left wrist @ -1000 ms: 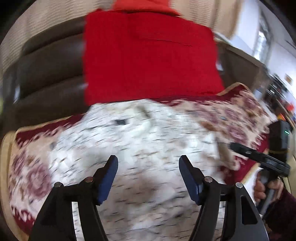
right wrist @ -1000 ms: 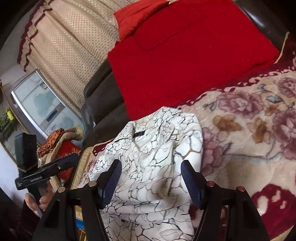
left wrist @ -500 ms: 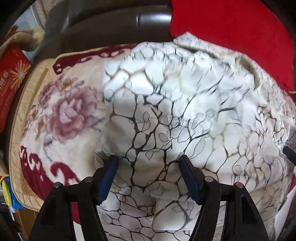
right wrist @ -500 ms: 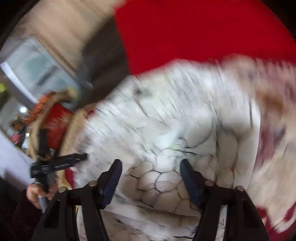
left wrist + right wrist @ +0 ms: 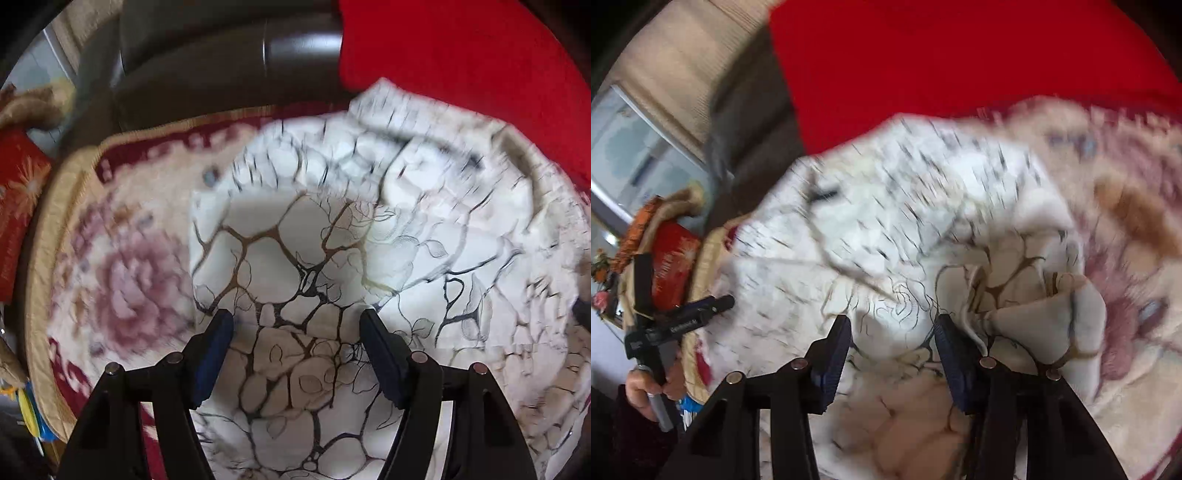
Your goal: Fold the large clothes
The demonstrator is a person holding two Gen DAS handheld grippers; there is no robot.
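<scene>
A white garment with a black and gold crackle print [image 5: 369, 240] lies crumpled on a floral blanket [image 5: 122, 280]. My left gripper [image 5: 295, 317] points down over the garment's near left part, open, with the cloth lying under and between its fingers. In the right wrist view the same garment [image 5: 886, 206] fills the middle. My right gripper [image 5: 894, 325] has a raised hump of the cloth between its jaws, and they are closing on it. The left gripper [image 5: 683, 317] shows at the left there, held by a hand [image 5: 646, 387].
The blanket [image 5: 1126, 240] covers a dark brown sofa [image 5: 221, 66]. A red cloth [image 5: 461, 55] drapes over the backrest behind the garment. Off the blanket's left edge stands a red box [image 5: 18, 206]. A curtain and a window [image 5: 635, 147] are beyond it.
Both grippers have dropped closer to the garment and tilted down. The right jaws have narrowed around a hump of cloth. The left jaws kept their width.
</scene>
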